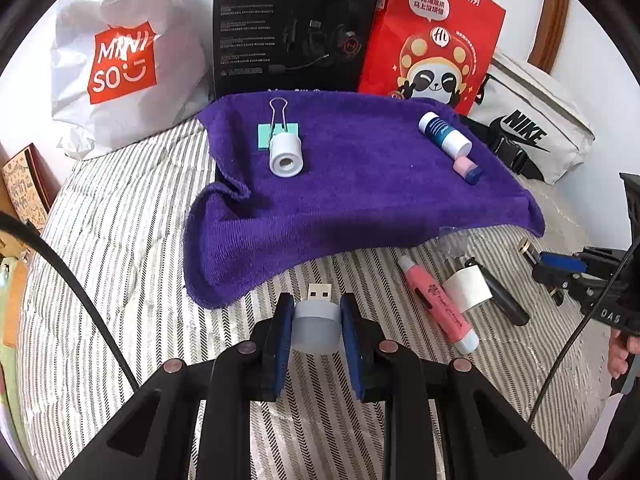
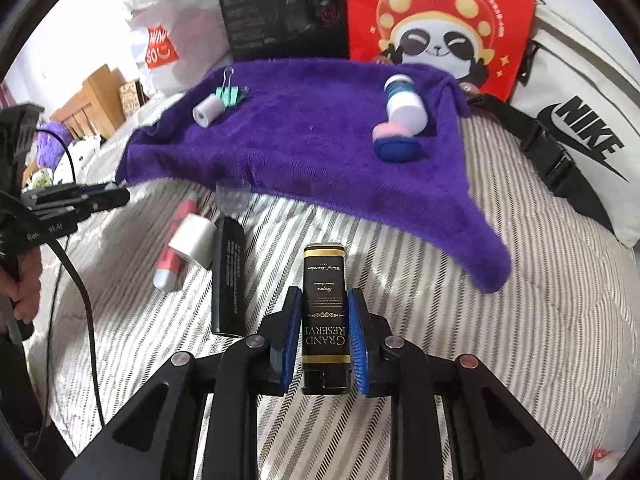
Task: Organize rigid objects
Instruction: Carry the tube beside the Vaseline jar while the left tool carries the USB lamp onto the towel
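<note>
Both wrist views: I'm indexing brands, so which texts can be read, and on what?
"MINI SO": white bag
"HECATE": black box; its small print is unreadable
"NIKE": white pouch
"Hi": red bag; its Chinese characters not transcribed
"GRAND RESERVE": black tin; smaller script is blurred
Pink pen: print too small

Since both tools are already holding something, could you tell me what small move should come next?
Probably carry the left tool forward and set its USB plug on the purple towel, where the sorted items lie; the right tool grips a black box.
</note>
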Demonstrator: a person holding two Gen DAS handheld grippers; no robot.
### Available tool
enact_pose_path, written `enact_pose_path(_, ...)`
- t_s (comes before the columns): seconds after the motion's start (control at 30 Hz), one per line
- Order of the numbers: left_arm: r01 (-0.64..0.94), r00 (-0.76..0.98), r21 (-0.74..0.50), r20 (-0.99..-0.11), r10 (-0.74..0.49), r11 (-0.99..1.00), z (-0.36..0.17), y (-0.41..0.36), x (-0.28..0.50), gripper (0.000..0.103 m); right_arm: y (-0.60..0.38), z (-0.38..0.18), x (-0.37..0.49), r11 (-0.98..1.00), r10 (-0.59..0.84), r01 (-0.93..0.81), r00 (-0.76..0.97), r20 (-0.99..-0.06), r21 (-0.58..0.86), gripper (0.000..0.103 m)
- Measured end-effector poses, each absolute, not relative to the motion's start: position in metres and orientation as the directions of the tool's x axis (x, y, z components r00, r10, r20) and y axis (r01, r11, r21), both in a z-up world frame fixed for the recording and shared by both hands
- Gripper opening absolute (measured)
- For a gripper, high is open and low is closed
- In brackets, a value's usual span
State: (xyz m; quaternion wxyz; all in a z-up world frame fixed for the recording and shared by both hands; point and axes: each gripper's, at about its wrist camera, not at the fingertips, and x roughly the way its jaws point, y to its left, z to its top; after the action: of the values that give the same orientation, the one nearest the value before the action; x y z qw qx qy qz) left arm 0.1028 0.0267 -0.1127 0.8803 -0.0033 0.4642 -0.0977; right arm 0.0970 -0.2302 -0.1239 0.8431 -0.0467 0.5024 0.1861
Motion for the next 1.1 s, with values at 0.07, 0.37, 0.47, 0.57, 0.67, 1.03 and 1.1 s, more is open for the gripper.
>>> enact_pose_path(0.07,0.173,0.554,-0.11,-0.811,-0.189,0.979,-0.109,0.028,0.103,0.023,-0.234,-0.115,0.097,0.927,0.275,-0.357,0.441,-0.854,0.114,0.023)
enact_pose_path(0.37,0.174,0.573,-0.142,-0.79,-0.218,0.974,-0.092,0.032,0.12,0.023,-0.236,-0.08,0.125,0.926,0.296,-0.36,0.503,-0.812,0.114,0.023)
enact_pose_path(0.47,0.17,0.582,-0.139,-0.785,-0.213,0.976,-0.087,0.034,0.129,0.023,-0.236,-0.075,0.139,0.927,0.295,-0.357,0.515,-0.805,0.112,0.023)
enact_pose_path(0.57,0.169,0.589,-0.141,-0.779,-0.214,0.976,-0.085,0.035,0.139,0.023,-0.237,-0.072,0.152,0.931,0.298,-0.345,0.53,-0.794,0.119,0.023)
enact_pose_path(0.67,0.166,0.584,-0.146,-0.782,-0.217,0.975,-0.087,0.038,0.149,0.023,-0.238,-0.073,0.165,0.934,0.299,-0.334,0.537,-0.789,0.127,0.023)
enact_pose_path(1.03,0.147,0.567,-0.175,-0.791,-0.228,0.973,-0.099,0.038,0.19,0.023,-0.22,-0.077,0.227,0.94,0.292,-0.316,0.557,-0.778,0.126,0.023)
enact_pose_path(1.1,0.145,0.565,-0.176,-0.793,-0.228,0.974,-0.102,0.039,0.196,0.023,-0.214,-0.08,0.24,0.94,0.288,-0.321,0.557,-0.779,0.118,0.023)
